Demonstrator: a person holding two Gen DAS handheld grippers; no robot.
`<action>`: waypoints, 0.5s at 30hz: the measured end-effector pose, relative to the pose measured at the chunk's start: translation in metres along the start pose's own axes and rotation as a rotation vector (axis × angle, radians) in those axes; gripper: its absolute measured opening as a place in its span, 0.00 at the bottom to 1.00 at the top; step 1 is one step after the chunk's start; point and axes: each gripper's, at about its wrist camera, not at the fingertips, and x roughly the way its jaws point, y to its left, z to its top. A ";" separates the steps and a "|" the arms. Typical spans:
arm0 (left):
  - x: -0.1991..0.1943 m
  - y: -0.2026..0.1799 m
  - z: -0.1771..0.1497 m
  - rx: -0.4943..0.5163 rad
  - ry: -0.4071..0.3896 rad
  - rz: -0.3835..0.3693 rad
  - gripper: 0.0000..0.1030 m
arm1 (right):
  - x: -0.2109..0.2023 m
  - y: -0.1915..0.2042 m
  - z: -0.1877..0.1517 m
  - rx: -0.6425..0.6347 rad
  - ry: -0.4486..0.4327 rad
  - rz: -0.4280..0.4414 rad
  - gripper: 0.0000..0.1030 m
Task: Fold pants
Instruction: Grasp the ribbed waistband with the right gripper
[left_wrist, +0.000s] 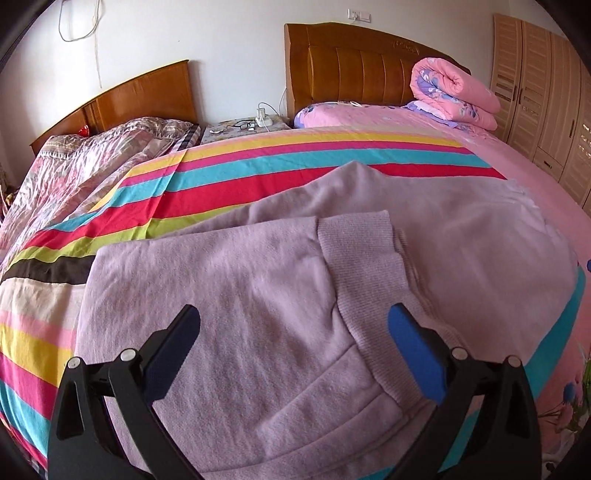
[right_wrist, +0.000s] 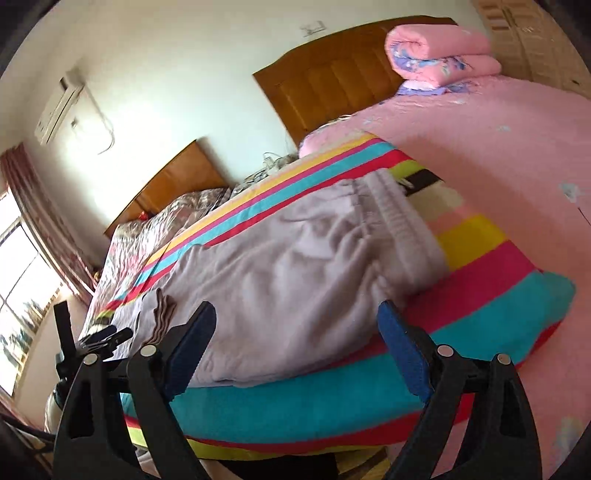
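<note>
With the lilac fleece pants (left_wrist: 258, 295) folded once on the striped sheet (left_wrist: 184, 192), we judge another fold comes next. Our left gripper (left_wrist: 293, 343) and right gripper (right_wrist: 295, 332) both gape wide, holding nothing; next we must pinch an edge.

Striped sheet (left_wrist: 258, 166): spread across the bed. Pink bedspread (left_wrist: 517, 177): beneath it. Rolled pink quilt (left_wrist: 454, 92): lay against the wooden headboard (left_wrist: 347, 70). Nightstand (left_wrist: 243, 129): carried eyeglasses (left_wrist: 240, 125) and a power strip (left_wrist: 264, 119). Wardrobe (left_wrist: 539, 96): stood at right. Air conditioner (right_wrist: 59, 110): wall-mounted.

Bright daylight, fisheye warping, right view motion-blurred
</note>
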 end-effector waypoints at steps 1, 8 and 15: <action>-0.001 0.004 0.000 -0.013 -0.002 0.000 0.99 | 0.002 -0.011 -0.001 0.047 0.015 -0.005 0.77; 0.014 0.015 -0.010 -0.049 0.063 0.013 0.99 | 0.040 -0.027 0.010 0.145 0.070 -0.003 0.74; 0.017 0.018 -0.014 -0.057 0.055 -0.001 0.99 | 0.064 -0.003 0.005 0.146 0.185 0.064 0.66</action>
